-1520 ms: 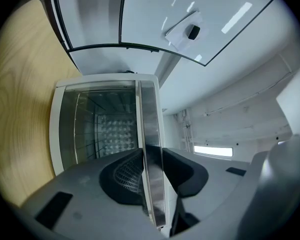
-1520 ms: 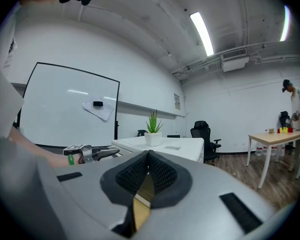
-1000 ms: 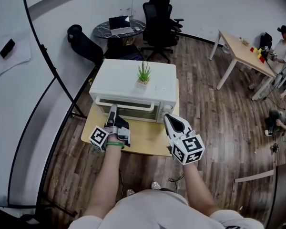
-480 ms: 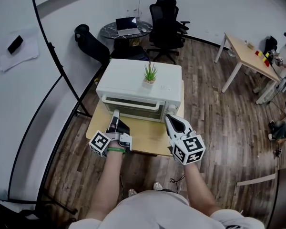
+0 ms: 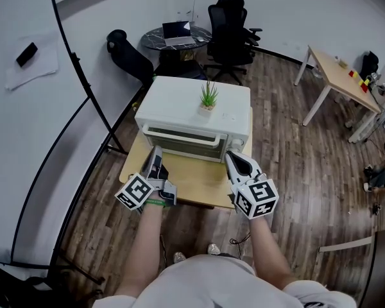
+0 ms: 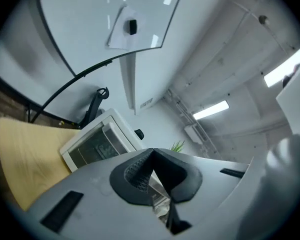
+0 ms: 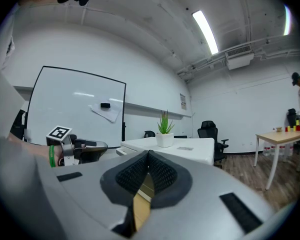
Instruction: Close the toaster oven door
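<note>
The white toaster oven (image 5: 194, 115) stands at the back of the wooden table (image 5: 191, 183), its glass door (image 5: 179, 141) up against the front. A small potted plant (image 5: 208, 97) sits on top. My left gripper (image 5: 156, 154) hovers just before the door's left end; its jaws have just been closing and are now shut with nothing between them. My right gripper (image 5: 231, 156) is near the oven's right front corner, shut and empty. The left gripper view shows the oven (image 6: 96, 143) ahead. The right gripper view shows the left gripper (image 7: 85, 151) and the plant (image 7: 165, 130).
A whiteboard (image 5: 25, 63) on a black stand leans at the left. Behind the oven are black office chairs (image 5: 233, 21) and a round table with a laptop (image 5: 178, 32). A light desk (image 5: 342, 76) stands at the right on the wood floor.
The left gripper's jaws have closed from open to shut, and the gripper has rolled and lifted a little in front of the door. The right gripper has stayed put.
</note>
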A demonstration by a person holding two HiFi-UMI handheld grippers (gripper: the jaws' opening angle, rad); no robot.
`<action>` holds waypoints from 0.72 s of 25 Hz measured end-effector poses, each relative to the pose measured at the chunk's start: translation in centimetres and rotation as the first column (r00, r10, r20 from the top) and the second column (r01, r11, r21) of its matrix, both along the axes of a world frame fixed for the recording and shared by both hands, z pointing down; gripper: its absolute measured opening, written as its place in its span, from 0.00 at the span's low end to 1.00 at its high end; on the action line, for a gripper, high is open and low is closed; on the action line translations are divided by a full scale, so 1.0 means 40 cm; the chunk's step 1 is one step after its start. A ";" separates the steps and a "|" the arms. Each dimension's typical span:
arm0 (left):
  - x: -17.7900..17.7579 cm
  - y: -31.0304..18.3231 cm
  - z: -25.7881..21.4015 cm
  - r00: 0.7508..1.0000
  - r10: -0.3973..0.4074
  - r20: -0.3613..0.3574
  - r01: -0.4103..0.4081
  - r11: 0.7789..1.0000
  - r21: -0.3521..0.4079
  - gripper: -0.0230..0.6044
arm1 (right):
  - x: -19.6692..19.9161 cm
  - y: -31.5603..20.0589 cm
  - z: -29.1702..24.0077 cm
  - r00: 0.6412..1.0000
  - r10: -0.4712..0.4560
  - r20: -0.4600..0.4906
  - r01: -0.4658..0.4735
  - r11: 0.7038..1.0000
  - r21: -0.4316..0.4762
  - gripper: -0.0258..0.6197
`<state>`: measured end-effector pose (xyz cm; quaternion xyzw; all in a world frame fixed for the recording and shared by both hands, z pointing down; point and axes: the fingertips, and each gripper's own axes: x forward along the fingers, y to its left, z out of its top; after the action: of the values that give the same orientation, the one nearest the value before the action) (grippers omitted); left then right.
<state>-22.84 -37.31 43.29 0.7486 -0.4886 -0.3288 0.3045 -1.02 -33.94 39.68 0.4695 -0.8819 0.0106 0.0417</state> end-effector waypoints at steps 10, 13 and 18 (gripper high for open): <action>0.061 0.047 -0.066 0.727 -0.082 0.682 0.024 0.995 0.094 0.06 | 0.000 -0.008 -0.016 1.000 -0.003 -0.006 0.003 1.000 0.014 0.04; 0.077 0.057 -0.077 0.653 -0.102 0.750 0.013 0.992 0.124 0.06 | -0.003 -0.010 -0.008 1.000 -0.003 -0.018 0.003 1.000 0.017 0.04; 0.091 0.087 -0.089 0.604 -0.127 0.787 0.004 0.988 0.157 0.06 | 0.001 -0.010 0.001 0.998 0.013 -0.058 -0.011 1.000 0.024 0.04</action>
<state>-19.20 -33.84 39.75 0.8175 -0.5758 -0.0067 -0.0090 -0.98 -34.33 39.71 0.4754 -0.8775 -0.0130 0.0617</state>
